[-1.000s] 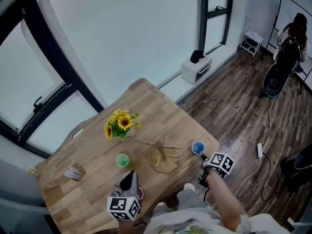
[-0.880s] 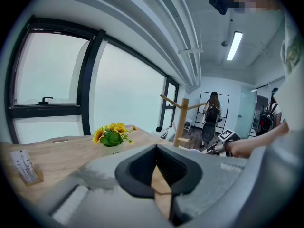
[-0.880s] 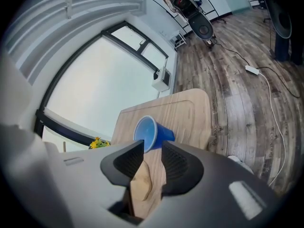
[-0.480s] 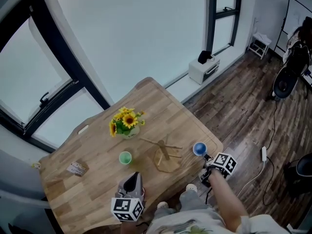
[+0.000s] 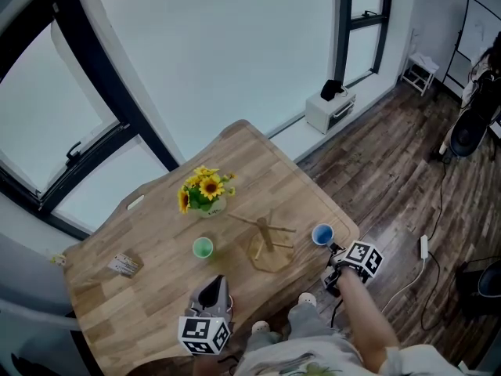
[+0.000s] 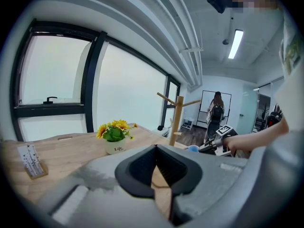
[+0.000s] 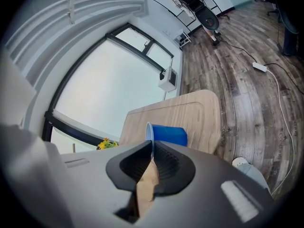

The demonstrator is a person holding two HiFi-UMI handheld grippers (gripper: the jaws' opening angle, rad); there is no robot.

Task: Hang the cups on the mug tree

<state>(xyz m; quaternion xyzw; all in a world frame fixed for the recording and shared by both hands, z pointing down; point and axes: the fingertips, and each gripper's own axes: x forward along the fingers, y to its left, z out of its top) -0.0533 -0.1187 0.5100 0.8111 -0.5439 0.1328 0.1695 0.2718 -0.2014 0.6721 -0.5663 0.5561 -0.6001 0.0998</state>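
Grey left gripper (image 6: pixel 156 148) — black pads (image 6: pixel 139 167), marker cube (image 5: pixel 205 334)

Looks like an office or lab room rather than a home. Told by tall dark-framed windows (image 5: pixel 219 61) from 9 to 1 o'clock, a plank floor (image 5: pixel 391 171) with a loose cable and power strip (image 5: pixel 425 247) at 4 o'clock, and a whiteboard (image 5: pixel 479 18) and black chair (image 5: pixel 470 135) at 2 o'clock. Overhead in the left gripper view: a strip light (image 6: pixel 235 44) and bare pipes (image 6: pixel 190 37). Softened only by a sunflower pot (image 5: pixel 205 194) on the wooden table (image 5: pixel 266 171).
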